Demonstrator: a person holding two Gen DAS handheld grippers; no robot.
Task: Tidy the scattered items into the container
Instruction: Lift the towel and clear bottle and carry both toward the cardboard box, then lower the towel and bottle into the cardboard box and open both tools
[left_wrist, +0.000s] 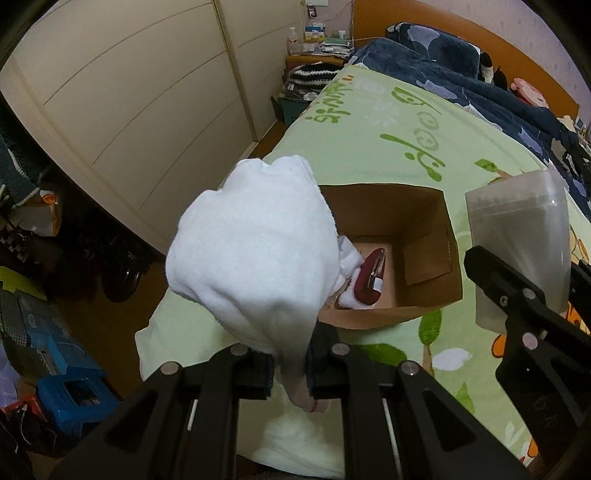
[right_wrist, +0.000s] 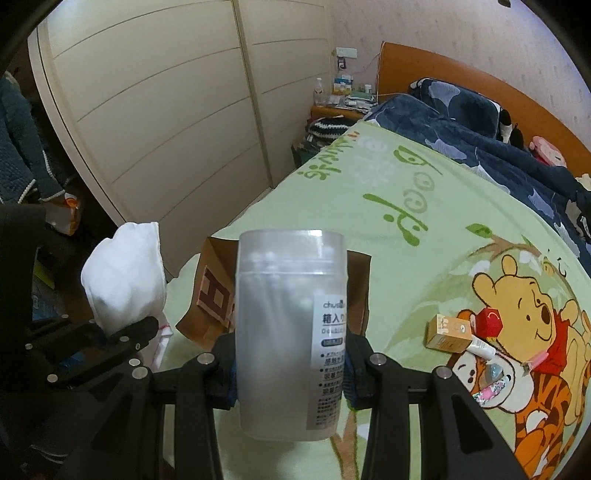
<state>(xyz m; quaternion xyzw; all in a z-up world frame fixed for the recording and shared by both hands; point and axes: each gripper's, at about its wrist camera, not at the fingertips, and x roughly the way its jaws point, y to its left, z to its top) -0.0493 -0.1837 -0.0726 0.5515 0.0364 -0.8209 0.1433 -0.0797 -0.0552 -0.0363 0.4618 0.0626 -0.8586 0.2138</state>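
Note:
My left gripper (left_wrist: 291, 373) is shut on a white cloth (left_wrist: 255, 254) and holds it above the near left corner of an open brown paper bag (left_wrist: 424, 218) on the bed. Inside the bag lie a dark red stapler (left_wrist: 371, 277) and some white cloth. My right gripper (right_wrist: 290, 373) is shut on a frosted plastic jar of cotton swabs (right_wrist: 288, 332), upright, just right of the bag (right_wrist: 210, 291). The jar also shows in the left wrist view (left_wrist: 521, 236). The cloth shows in the right wrist view (right_wrist: 123, 273), with the left gripper (right_wrist: 122, 334) below it.
A small tan box (right_wrist: 447, 330), a red item (right_wrist: 489, 321), a white tube (right_wrist: 482, 349) and other small items lie on the green Pooh blanket (right_wrist: 406, 258) at right. A dark quilt (right_wrist: 480, 147) lies at the bed's head. Wardrobe doors (right_wrist: 166, 110) and floor clutter (left_wrist: 55, 350) are at left.

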